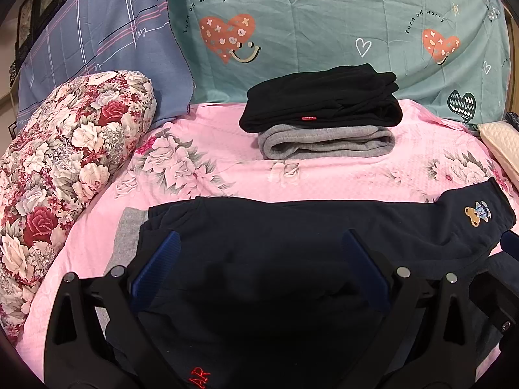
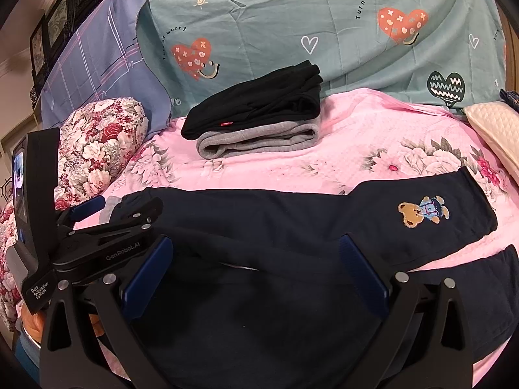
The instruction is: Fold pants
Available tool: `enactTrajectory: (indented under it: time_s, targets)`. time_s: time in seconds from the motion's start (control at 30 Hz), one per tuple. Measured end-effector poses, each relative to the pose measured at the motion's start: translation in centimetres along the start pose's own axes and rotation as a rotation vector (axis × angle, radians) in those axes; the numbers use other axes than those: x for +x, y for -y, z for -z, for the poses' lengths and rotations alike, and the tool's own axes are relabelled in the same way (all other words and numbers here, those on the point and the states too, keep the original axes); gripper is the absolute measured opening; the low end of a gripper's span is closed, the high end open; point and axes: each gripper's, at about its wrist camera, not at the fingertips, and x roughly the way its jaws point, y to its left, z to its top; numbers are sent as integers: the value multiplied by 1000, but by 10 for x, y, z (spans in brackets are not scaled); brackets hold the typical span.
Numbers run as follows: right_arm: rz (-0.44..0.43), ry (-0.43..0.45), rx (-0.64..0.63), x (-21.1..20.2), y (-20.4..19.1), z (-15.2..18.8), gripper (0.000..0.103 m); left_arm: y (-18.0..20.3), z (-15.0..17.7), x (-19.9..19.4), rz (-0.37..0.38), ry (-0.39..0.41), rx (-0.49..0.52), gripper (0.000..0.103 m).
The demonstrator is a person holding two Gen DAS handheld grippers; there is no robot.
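Dark pants (image 2: pixel 292 220) lie spread across the pink bed (image 2: pixel 356 149), under and ahead of both pairs of fingers. The left gripper (image 1: pixel 261 243) and right gripper (image 2: pixel 256 249) each stand wide apart over the cloth, holding nothing. Beyond them sits a folded stack (image 1: pixel 324 116).

Dark navy cotton pants (image 2: pixel 275 223) with an embroidered teddy bear lie flat, spread sideways, along the pink floral bedspread's (image 2: pixel 373 136) near edge.
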Motion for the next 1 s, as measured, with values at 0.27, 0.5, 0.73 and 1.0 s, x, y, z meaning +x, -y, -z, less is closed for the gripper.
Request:
enactTrajectory:
  time_s: [0.27, 0.5, 0.73, 1.0]
  targets:
    - [-4, -2, 2, 0, 0, 0, 102, -1, 0, 0, 0, -2, 0, 101]
    - [-7, -3, 1, 1, -1, 0, 102, -1, 0, 0, -1, -2, -1, 101]
    - [-11, -3, -1, 1, -1, 1, 102, -4, 0, 0, 0, -4, 0, 101]
    - [-18, -6, -3, 2, -1, 1, 102, -6, 1, 0, -1, -5, 1, 101]
